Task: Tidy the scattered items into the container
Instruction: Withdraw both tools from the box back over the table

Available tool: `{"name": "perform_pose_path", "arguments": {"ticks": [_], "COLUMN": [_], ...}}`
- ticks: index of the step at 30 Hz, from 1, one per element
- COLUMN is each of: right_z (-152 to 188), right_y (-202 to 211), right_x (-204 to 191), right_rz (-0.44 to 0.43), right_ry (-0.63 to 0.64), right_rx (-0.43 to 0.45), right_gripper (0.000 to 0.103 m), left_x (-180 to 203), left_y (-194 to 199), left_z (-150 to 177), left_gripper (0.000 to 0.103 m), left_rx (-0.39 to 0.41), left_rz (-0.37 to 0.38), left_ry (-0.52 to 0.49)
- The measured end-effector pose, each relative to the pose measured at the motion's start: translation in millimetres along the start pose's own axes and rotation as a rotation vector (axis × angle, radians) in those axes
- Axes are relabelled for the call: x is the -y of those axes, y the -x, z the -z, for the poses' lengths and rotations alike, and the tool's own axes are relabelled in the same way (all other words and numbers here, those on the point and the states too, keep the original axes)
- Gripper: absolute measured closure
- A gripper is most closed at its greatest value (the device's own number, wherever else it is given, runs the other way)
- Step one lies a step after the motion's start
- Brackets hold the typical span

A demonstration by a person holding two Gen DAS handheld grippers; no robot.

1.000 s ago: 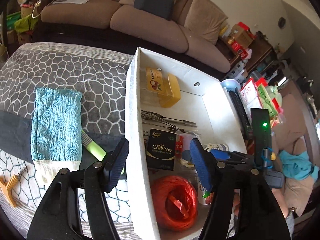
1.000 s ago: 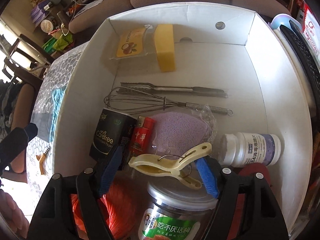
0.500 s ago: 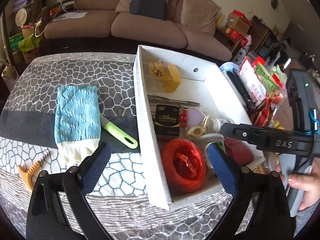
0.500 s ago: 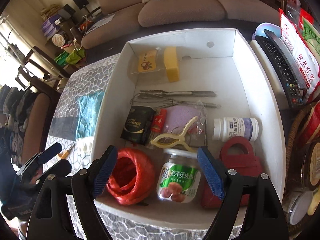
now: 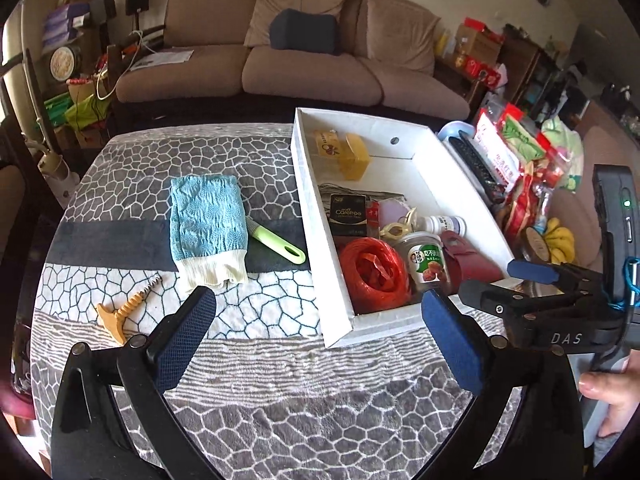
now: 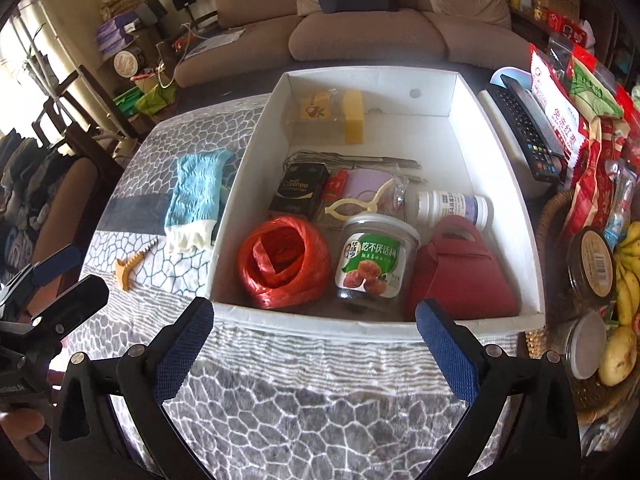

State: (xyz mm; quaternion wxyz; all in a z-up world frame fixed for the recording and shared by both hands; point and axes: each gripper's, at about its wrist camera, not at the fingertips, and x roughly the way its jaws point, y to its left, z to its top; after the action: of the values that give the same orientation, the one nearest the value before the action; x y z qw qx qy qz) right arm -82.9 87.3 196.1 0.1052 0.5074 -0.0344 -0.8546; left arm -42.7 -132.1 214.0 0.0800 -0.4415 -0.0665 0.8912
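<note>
White cardboard forms the box (image 5: pixel 316 216) on the patterned tablecloth (image 5: pixel 280 380) in the left wrist view. The left gripper (image 5: pixel 318 322) hangs over the cloth at the box's near corner, its blue pads spread wide with nothing between them. Left of the box lie a blue glove (image 5: pixel 206 224), a green-handled tool (image 5: pixel 276 242) partly under the glove, and a wooden corkscrew (image 5: pixel 120 312) nearer the camera. All three rest on the cloth, outside the box. The right gripper (image 5: pixel 528 272) shows at the right edge, beside the box's near right corner, held by a hand (image 5: pixel 612 390).

From the right wrist view, the right gripper (image 6: pixel 314 330) sits just in front of the box's (image 6: pixel 240 204) near wall, fingers parted and empty. Inside the box, along the near wall, stand a red twine ball (image 6: pixel 284 266), a plastic jar (image 6: pixel 374 264) and a red gift box (image 6: pixel 460 276). Behind them lie a cream clip (image 6: pixel 360 206), a black packet (image 6: pixel 298 192) and a white bottle (image 6: pixel 452 206); a whisk (image 6: pixel 352 158) and a yellow-capped container (image 6: pixel 336 114) lie farther back. The glove (image 6: pixel 196 196) and corkscrew (image 6: pixel 134 266) remain outside, left of the box. The left gripper (image 6: pixel 60 276) appears at the left edge, open.
</note>
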Motion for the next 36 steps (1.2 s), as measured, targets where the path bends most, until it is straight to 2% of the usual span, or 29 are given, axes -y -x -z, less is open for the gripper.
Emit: {"name": "perform_pose_path", "arguments": {"ticks": [5,9,14,20,23,29,36], "right_z": [17,32,52,71,77,92,118], "right_y": [23,35,34,14,-5,-36,-77], "right_x": [-21,-41,-74,-125,-149,-187,-207], "right_rz": [-0.014,-0.061,-0.072,-0.067,-0.084,-0.141,-0.236], "right_ry": [0.007,0.018,0.079,0.202,0.25,0.314,0.342], "right_rx": [0.038,0.061,0.074,0.087,0.094,0.131,0.128], "right_gripper": [0.0,0.0,0.0,0.0,0.0,0.0,0.0], "left_x": [-10,-38,-103,-203,-235,-258,-260], "left_y": [29,44,43,27,15,-20,-64], "left_z": [13,30,55,86,102,117,116], "left_gripper": [0.0,0.0,0.0,0.0,0.0,0.0,0.0], "left_rx": [0.018,0.031,0.003,-0.029,-0.056,-0.081,-0.08], "left_rz": [-0.017,-0.047,-0.094,-0.206,-0.193,-0.174,-0.165], "left_ry": [-0.005,0.011,0.055,0.195,0.255,0.275,0.245]}}
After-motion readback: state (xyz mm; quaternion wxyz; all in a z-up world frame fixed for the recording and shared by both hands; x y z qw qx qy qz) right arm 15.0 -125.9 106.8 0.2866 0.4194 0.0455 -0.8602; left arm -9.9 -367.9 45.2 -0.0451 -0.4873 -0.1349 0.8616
